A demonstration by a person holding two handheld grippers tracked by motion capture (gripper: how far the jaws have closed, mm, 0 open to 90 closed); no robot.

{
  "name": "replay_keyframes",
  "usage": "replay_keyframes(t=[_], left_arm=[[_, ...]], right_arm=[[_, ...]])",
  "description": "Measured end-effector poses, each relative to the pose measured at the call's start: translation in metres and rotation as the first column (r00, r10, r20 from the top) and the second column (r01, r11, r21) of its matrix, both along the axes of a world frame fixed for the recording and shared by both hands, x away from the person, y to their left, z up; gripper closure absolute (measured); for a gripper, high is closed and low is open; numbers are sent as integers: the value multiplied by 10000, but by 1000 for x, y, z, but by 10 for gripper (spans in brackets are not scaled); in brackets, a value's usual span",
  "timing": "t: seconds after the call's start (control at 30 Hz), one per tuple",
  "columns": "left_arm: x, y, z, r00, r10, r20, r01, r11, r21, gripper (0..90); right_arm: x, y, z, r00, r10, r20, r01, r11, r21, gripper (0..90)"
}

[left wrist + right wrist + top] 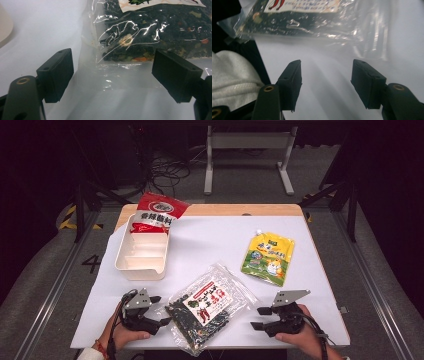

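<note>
— Left hand-held gripper stands released, jaws straddling the clear packet of dried vegetables at the table's near edge.
— Light, crinkly, slippery; the flat sealed edge suits pinching. Right hand-held gripper hangs empty, jaws apart, just beside it.

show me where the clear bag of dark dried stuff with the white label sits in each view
High view: clear bag lies at the near middle of the table, between the two grippers.
Left gripper view: it fills the upper right, its sealed edge lying between the open jaws.
Right gripper view: it runs across the top, beyond the jaws.
Shared landmark: the bag's white label.
</note>
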State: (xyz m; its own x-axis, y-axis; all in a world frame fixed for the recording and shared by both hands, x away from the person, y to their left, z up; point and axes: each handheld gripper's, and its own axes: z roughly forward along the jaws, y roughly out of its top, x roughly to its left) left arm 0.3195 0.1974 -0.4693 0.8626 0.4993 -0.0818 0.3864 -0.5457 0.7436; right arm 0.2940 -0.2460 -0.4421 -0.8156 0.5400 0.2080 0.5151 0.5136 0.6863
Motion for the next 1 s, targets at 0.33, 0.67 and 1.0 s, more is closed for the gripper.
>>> replay_keyframes(t=[0.33, 0.67, 1.0], left_arm=[[-3, -10, -1, 9973, -603, -419, 609, 9981, 131, 187], [-4, -14, 0, 9951, -677, -715, 679, 9977, -3, 176], [-4, -23, 0, 9939, -722, -834, 711, 9973, -155, 180]], right_arm=[[10, 20, -6, 9967, 9, -815, -21, 9999, -146, 365], [34, 45, -10, 9942, -601, -893, 641, 9970, 432, 207], [55, 83, -10, 9935, -209, -1119, 465, 9717, 2317, 310]])
